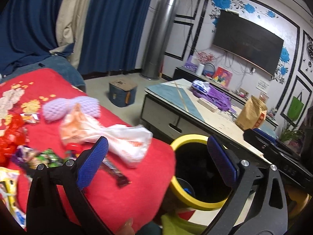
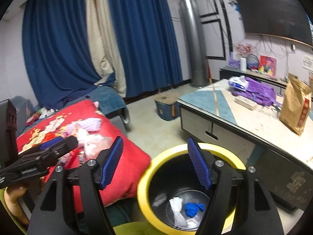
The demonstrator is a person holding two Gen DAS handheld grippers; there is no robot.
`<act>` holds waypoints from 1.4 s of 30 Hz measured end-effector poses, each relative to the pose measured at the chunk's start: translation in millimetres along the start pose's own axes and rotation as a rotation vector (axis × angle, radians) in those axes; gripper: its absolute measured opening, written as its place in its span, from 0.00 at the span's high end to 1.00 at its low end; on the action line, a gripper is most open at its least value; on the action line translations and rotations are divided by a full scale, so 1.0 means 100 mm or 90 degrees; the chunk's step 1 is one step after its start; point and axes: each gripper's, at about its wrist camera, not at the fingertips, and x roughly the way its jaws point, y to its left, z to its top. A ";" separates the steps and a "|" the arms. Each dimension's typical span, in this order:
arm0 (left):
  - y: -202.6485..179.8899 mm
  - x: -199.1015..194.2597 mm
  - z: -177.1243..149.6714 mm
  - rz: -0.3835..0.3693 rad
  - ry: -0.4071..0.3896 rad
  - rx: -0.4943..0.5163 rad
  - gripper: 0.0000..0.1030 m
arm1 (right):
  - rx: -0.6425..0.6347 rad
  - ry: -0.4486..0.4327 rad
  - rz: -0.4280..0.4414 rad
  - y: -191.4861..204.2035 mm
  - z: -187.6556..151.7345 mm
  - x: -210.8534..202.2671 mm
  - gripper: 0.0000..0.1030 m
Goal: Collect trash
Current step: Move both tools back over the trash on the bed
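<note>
Bin: yellow-rimmed bin [image 2: 187, 188] just off the red bed's [image 1: 117, 192] corner, holding white and blue scraps [image 2: 193, 208].
Left to collect: plastic bag [image 1: 109, 137] and wrappers [image 1: 39, 156], possibly more, near that corner.
Tongs: left tongs [image 1: 156, 160] and right tongs [image 2: 156, 162] released, empty.

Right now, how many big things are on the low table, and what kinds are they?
Bags: 3 (purple bag, white-and-blue bag, brown paper bag)
Power strips: 1 (power strip)
Total: 4
Tiny bits farther back are too small to tell.
</note>
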 end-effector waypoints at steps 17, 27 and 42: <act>0.43 -0.40 0.17 0.069 -0.067 -0.030 0.10 | -0.104 0.013 0.088 0.81 -0.06 0.01 0.34; 0.72 -0.54 0.24 0.102 -0.080 -0.066 0.10 | -0.132 0.030 0.130 1.17 -0.12 0.09 0.34; 1.41 -0.72 0.39 0.164 -0.032 -0.096 0.10 | -0.158 0.085 0.173 1.63 -0.26 0.38 0.34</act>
